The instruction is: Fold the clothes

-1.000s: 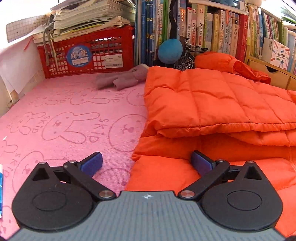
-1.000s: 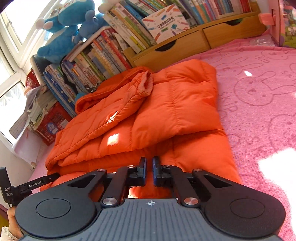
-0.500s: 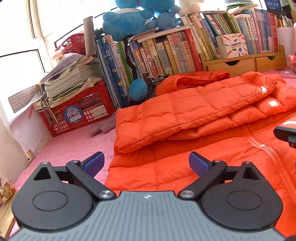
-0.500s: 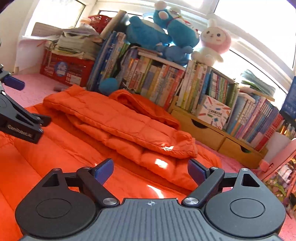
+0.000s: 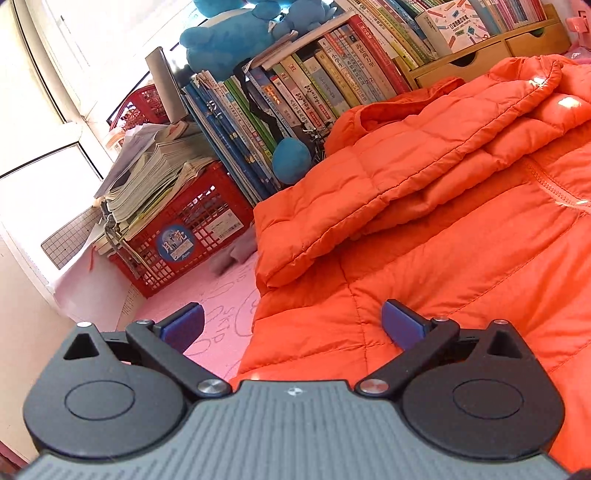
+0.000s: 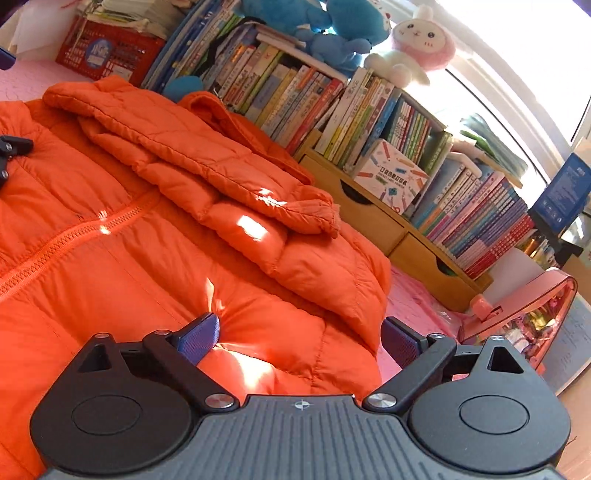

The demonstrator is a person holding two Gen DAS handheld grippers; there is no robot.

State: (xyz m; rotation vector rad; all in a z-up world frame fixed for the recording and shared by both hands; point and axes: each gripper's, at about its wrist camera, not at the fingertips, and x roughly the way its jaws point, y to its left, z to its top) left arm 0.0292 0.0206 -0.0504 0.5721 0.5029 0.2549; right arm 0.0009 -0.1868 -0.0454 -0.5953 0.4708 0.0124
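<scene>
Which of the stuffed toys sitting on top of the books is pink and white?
The rabbit plush, at the right end; the plush toys beside it are blue.

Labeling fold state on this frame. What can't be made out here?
- Left wrist view: orange jacket runs off the right edge; its far hem is unseen.
- Right wrist view: the jacket's left part is cut by the frame edge.
- Both views: the gripper bodies hide the nearest jacket edge.
- Left gripper and right gripper jaws are open; fabric contact is unclear.

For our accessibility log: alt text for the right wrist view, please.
Open right tongs at the hem of an orange jacket lying on a pink mat, sleeves folded across it. Books and plush toys line the back.
</scene>
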